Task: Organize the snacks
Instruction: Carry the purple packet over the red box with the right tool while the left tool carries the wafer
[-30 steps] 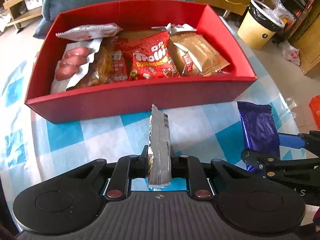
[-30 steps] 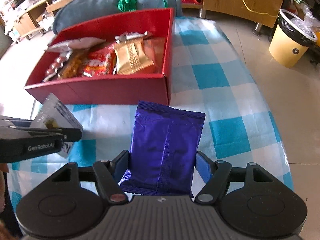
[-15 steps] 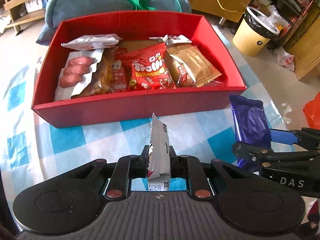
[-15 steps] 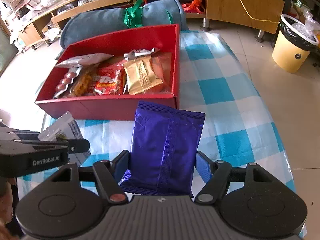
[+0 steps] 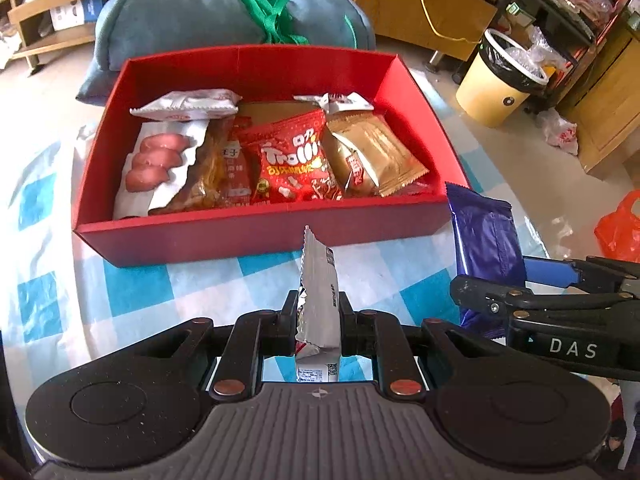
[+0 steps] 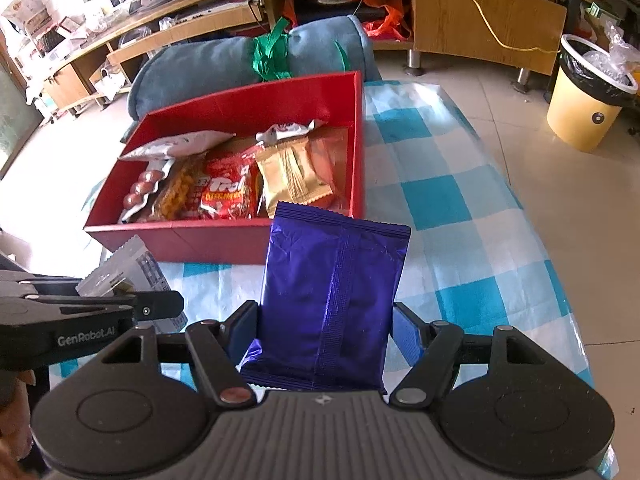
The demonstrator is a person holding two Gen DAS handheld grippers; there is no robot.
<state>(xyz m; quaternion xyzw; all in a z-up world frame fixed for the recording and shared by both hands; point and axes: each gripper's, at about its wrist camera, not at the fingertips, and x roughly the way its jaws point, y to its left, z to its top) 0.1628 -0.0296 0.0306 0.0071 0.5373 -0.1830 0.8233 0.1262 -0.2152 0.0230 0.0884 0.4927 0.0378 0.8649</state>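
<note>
We saw the open red cardboard box (image 6: 224, 240) standing toward the far left of the blue-and-white checked tablecloth (image 6: 460, 216), a rolled grey-blue blanket (image 6: 224, 64) behind its far edge. Inside, wrapped snack packets (image 5: 292, 160) lay side by side. Before its near wall, a silver foil packet (image 5: 320, 300) stood left of a purple foil packet (image 6: 332, 292).

Red box (image 5: 256, 236); purple packet (image 6: 336, 292); silver packet (image 5: 320, 304); blue-white checked tablecloth (image 6: 460, 216); yellow bin (image 6: 580, 116).
</note>
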